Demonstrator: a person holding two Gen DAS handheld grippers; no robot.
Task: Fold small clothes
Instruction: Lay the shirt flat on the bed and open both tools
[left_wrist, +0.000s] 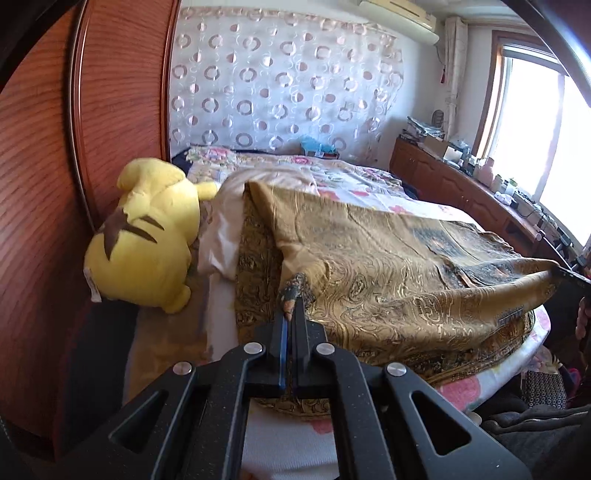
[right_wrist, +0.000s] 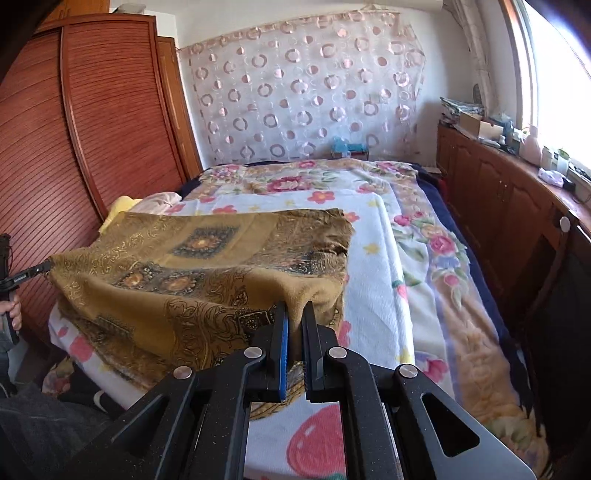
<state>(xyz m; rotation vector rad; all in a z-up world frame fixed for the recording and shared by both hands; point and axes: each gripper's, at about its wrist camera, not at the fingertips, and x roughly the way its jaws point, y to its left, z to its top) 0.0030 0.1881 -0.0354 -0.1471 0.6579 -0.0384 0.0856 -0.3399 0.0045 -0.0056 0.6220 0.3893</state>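
Note:
A gold-brown patterned scarf (left_wrist: 388, 266) lies spread over the bed, its near edge lifted and stretched between my two grippers. My left gripper (left_wrist: 292, 310) is shut on the scarf's near left corner, which pokes out between the fingertips. My right gripper (right_wrist: 295, 314) is shut on the near right corner of the scarf (right_wrist: 192, 266). The right gripper shows in the left wrist view (left_wrist: 569, 275) at the far right, the left gripper in the right wrist view (right_wrist: 37, 271) at the far left. The scarf's far part rests on the bed.
A yellow plush toy (left_wrist: 147, 236) lies at the bed's left against a red-brown wardrobe (left_wrist: 74, 147). A floral blanket (right_wrist: 424, 236) and white towel (right_wrist: 373, 280) cover the bed. A wooden cabinet (right_wrist: 517, 206) with clutter runs under the window on the right.

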